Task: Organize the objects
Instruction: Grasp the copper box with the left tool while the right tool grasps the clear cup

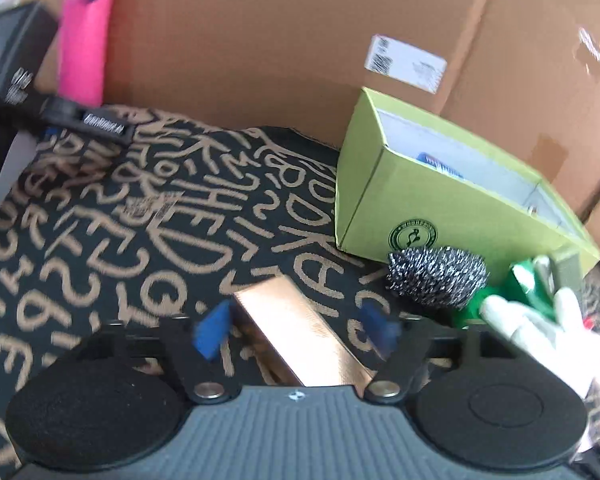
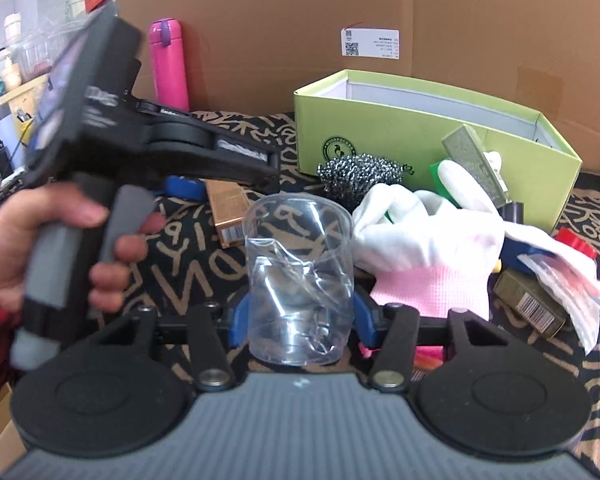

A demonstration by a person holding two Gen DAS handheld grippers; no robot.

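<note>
Left claw (image 1: 296,332): wide open, holding nothing. Hangs low over the desk, with its two blue tips on either side of a gold box (image 1: 312,344). No touching yet on the right tip; hard to tell on the left tip, very close.

Gold box: long and thin, lying flat on the black cloth (image 1: 140,220) with tan letters. Long way runs from about 11 o'clock to 5 o'clock in the left view, so a bit crooked to the claw. Near end hidden under the claw body. Probably needs a small turn of the wrist, so as to squeeze across the thin sides.

Right claw (image 2: 300,316): closed snug on a clear cup (image 2: 300,264). Blue tips press on both sides of the cup, low down near its bottom. Cup standing up, open end on top, with what looks like crinkled clear plastic inside.

Green box (image 1: 420,208): open on top, at 2 o'clock from the left claw and at 1 o'clock from the right claw. Looks like the place to put things. Something blue already inside.

In the way, at 3 o'clock from the gold box: a steel scrubber (image 1: 436,280) and a white glove (image 1: 540,328), just in front of the green box. Best to lift high over these.

Far back at 11 o'clock: a pink bottle (image 1: 84,36), standing against a big brown box (image 1: 260,40).
</note>
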